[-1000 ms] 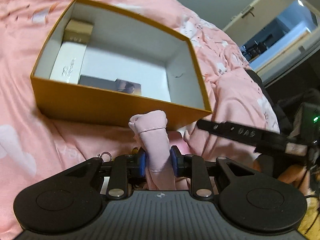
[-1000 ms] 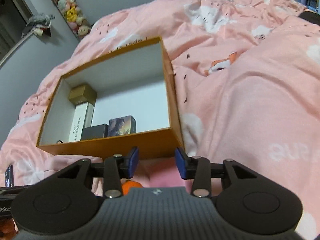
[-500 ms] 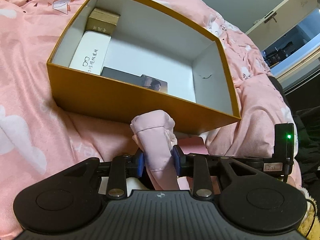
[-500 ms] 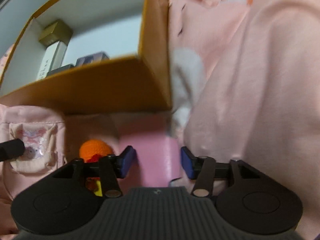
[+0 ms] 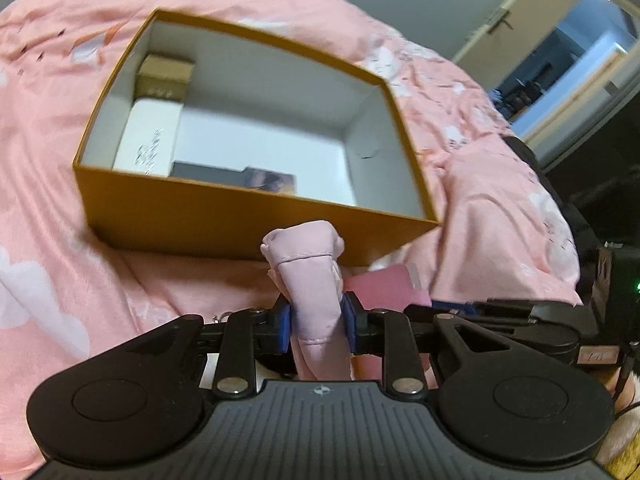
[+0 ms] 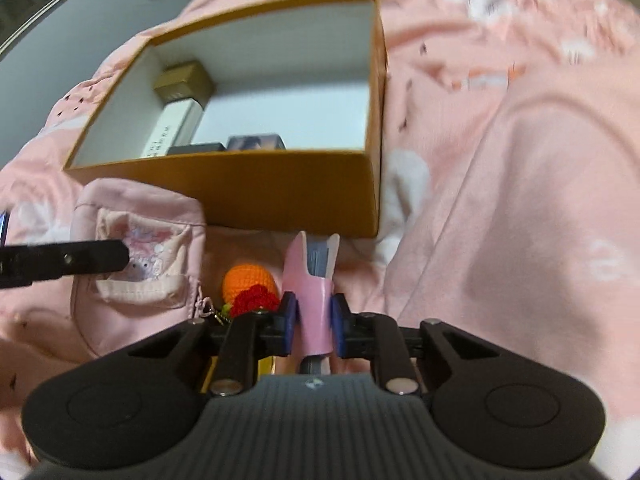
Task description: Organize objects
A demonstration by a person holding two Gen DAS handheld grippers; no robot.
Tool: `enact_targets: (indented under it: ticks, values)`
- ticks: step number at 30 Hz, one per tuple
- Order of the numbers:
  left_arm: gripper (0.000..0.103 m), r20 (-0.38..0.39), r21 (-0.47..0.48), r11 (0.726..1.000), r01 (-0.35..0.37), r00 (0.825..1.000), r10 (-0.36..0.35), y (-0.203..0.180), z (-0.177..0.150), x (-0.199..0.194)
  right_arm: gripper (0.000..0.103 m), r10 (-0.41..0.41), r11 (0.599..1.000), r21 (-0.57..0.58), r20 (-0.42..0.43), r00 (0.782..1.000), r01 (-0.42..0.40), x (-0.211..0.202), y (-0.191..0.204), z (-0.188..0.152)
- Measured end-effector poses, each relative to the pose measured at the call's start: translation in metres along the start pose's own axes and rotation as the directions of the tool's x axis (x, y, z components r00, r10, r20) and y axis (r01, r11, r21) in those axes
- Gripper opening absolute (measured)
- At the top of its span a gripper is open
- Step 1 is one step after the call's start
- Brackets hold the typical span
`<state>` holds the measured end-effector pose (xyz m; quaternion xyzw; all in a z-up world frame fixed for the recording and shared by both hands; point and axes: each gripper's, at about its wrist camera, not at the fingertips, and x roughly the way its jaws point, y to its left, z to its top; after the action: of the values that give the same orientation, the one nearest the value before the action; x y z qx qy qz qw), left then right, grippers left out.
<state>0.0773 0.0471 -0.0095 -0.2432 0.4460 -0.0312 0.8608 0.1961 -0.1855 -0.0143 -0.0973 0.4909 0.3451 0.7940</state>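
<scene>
An open orange box (image 5: 240,216) lies on the pink bedspread (image 5: 52,240). It holds a gold box (image 5: 166,76), a white box (image 5: 150,140), a dark box (image 5: 208,170) and a picture box (image 5: 272,180). My left gripper (image 5: 316,328) is closing on a pink fabric pouch (image 5: 304,256), and its pads press the folded cloth just in front of the box's near wall. My right gripper (image 6: 312,320) is closing too, pads pressing a flat pink card case (image 6: 312,280) that stands on edge beside the pouch (image 6: 136,240).
An orange crochet charm (image 6: 250,280) with a red flower (image 6: 256,298) lies between the pouch and the card case. The box's near wall (image 6: 260,188) stands right behind them. A doorway (image 5: 560,72) opens at the far right.
The right gripper dipped toward the bedspread, then closed from wide open onto the pink card case. The left gripper kept its hold on the pouch while its view swung a little.
</scene>
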Motion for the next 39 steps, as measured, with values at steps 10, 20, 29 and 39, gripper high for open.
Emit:
enact_targets:
  ticks: [10,20,29,39]
  values:
    - [0.028,0.162,0.109,0.985,0.137,0.975,-0.153,-0.031,0.017,-0.051,0.019,-0.012,0.999,-0.042,0.207,0.978,0.021,-0.078,0.005,0.03]
    - [0.028,0.293,0.088,0.991,0.097,0.949,-0.119,-0.027,0.072,-0.043,0.019,-0.027,1.0,0.008,0.365,0.931,0.026,-0.071,0.018,0.096]
    - [0.028,0.277,-0.006,0.996,0.09,0.957,-0.084,0.013,0.088,-0.005,0.019,-0.146,0.987,-0.032,0.24,0.96,0.158,0.024,0.031,0.117]
    - [0.028,0.263,-0.065,0.994,0.086,0.963,-0.066,0.046,0.096,0.004,0.019,-0.151,0.988,0.034,0.09,0.984,0.149,0.071,0.017,0.114]
